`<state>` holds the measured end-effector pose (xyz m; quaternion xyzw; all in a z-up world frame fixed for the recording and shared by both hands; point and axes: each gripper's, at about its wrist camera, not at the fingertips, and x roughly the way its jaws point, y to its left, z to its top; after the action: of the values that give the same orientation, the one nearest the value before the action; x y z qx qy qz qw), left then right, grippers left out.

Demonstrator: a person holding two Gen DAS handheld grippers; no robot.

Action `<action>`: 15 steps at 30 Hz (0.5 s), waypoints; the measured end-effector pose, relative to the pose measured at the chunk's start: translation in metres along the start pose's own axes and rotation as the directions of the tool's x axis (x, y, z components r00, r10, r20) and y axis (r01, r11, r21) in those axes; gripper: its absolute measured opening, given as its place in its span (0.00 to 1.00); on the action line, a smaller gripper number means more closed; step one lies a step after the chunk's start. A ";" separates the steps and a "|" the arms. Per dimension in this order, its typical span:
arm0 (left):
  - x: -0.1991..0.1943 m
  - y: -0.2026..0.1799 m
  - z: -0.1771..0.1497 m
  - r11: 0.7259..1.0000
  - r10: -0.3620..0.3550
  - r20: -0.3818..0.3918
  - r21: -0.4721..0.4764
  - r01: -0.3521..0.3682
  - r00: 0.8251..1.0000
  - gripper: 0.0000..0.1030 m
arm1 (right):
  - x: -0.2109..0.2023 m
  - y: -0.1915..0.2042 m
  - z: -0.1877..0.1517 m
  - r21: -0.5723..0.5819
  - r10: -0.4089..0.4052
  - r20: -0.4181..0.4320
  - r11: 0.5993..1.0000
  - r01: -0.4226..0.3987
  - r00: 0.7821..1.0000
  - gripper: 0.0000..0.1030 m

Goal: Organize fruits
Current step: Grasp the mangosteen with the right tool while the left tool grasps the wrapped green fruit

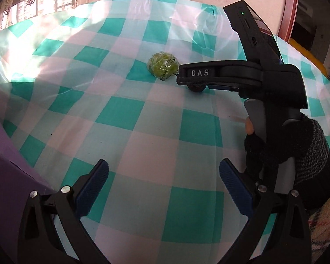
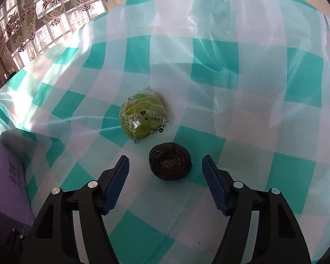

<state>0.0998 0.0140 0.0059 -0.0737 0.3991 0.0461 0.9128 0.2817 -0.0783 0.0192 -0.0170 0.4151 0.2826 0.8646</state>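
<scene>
While left tool hovers open, right tool straddles dark fruit.

A green fruit sealed in crinkled clear plastic with printed lettering lies near the middle of the scene. Just near-right of it, apart, sits a dark, wrinkled round fruit, smaller and unwrapped.

Left wrist view: looks forward and down along its own open jaws, set back from the objects, taking in the checked desk and the right gripper entering from the right. Right wrist view: looks steeply down, close to the dark fruit lying just ahead of its jaws. Both views share the wrapped green fruit, the dark fruit, and the curtained window at upper left.
</scene>
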 end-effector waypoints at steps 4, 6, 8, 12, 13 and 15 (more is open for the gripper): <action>0.002 0.001 0.000 1.000 0.003 -0.015 -0.006 -0.003 1.000 0.98 | -0.001 -0.001 -0.001 0.004 -0.022 0.007 1.000 0.022 1.000 0.38; 0.002 0.003 0.001 1.000 0.011 -0.024 -0.020 -0.011 1.000 0.98 | -0.009 -0.007 -0.002 0.035 0.006 0.049 0.999 -0.008 0.999 0.38; 0.003 0.006 0.003 0.999 0.024 -0.030 -0.047 -0.025 0.999 0.98 | -0.021 -0.022 -0.005 0.112 0.026 0.112 0.993 -0.038 0.993 0.38; 0.015 0.012 0.021 0.990 0.071 -0.015 -0.122 -0.072 0.997 0.98 | -0.044 -0.058 -0.014 0.293 0.014 0.251 0.952 -0.090 0.968 0.38; 0.022 0.011 0.029 0.986 0.095 -0.018 -0.135 -0.097 0.995 0.98 | -0.045 -0.058 -0.014 0.304 0.005 0.263 0.949 -0.088 0.965 0.38; 0.036 0.007 0.046 0.979 0.128 -0.015 -0.157 -0.129 0.992 0.98 | -0.047 -0.060 -0.014 0.318 -0.011 0.272 0.945 -0.079 0.962 0.38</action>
<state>0.1569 0.0301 0.0095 -0.1197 0.4006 0.1364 0.8981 0.2787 -0.1544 0.0321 0.1718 0.3342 0.2247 0.8990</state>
